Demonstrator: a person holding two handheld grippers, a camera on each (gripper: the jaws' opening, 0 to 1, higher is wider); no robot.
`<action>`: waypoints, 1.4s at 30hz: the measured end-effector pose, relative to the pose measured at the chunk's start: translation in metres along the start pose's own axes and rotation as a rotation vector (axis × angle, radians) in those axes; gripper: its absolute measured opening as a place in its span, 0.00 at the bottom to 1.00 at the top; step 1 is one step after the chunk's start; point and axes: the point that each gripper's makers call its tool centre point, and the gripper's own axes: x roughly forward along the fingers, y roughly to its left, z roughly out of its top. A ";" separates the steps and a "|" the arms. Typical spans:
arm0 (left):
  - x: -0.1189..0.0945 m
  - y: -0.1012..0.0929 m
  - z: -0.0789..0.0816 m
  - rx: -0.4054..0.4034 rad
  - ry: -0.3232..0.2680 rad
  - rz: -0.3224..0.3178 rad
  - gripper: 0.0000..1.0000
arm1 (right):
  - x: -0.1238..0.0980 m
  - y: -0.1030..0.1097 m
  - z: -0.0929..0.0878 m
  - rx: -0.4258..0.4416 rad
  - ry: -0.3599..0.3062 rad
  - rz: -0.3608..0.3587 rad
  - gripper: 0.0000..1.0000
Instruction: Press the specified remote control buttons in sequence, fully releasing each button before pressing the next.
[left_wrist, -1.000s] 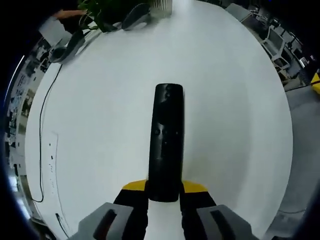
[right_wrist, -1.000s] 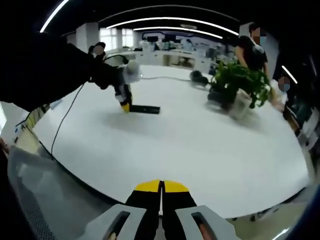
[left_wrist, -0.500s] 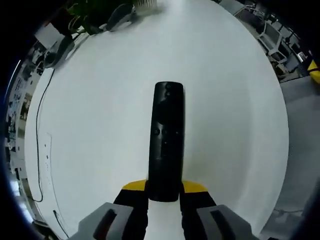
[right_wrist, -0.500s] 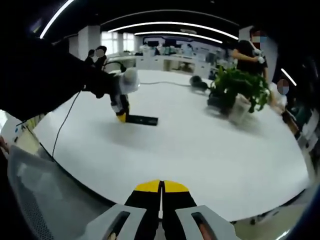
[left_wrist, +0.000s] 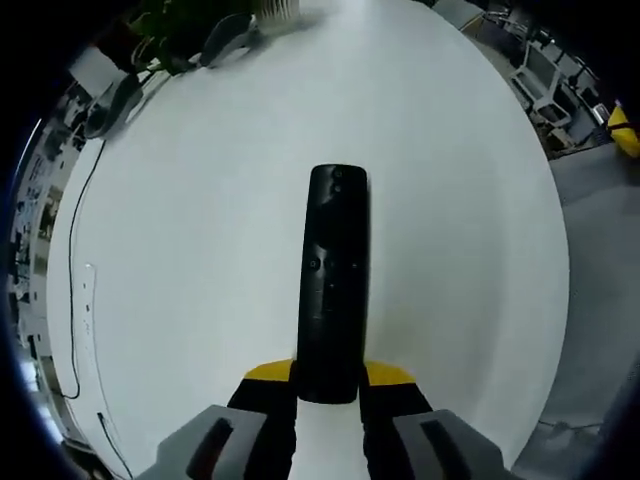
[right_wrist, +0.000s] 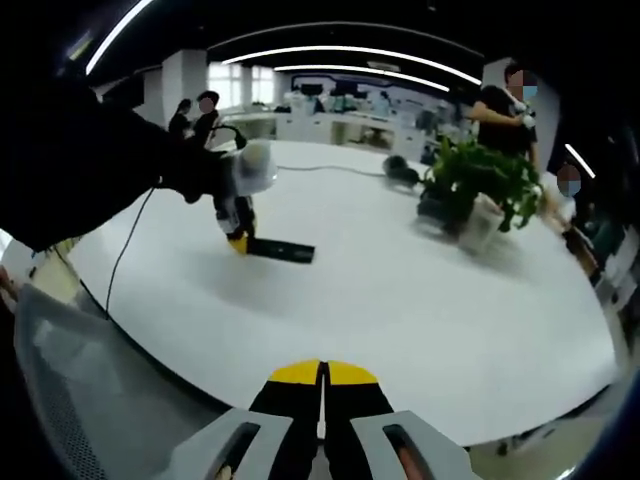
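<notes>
While the black remote lies flat on the white tabletop, we see its near end gripped between the yellow-tipped fingers of our left gripper. The rest of the remote points straight away from those fingers, buttons up. In the right gripper view, the same remote sits far ahead and to the left of our right gripper, whose fingers are pressed together with nothing between them, above the tabletop's near edge. The left gripper shows there too, touching the remote's end. A potted plant stands far ahead to the right of the right fingers. A thin cable runs along the tabletop left of the left fingers.
</notes>
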 end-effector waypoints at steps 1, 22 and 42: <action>0.000 -0.001 0.000 0.000 0.000 -0.002 0.23 | 0.000 0.000 0.000 0.000 -0.002 -0.001 0.00; -0.001 -0.037 -0.007 -0.006 -0.028 -0.006 0.23 | -0.001 0.000 0.002 -0.011 -0.013 -0.003 0.00; -0.003 -0.076 -0.015 -0.014 -0.036 -0.005 0.23 | -0.005 0.002 0.009 0.019 -0.061 0.015 0.00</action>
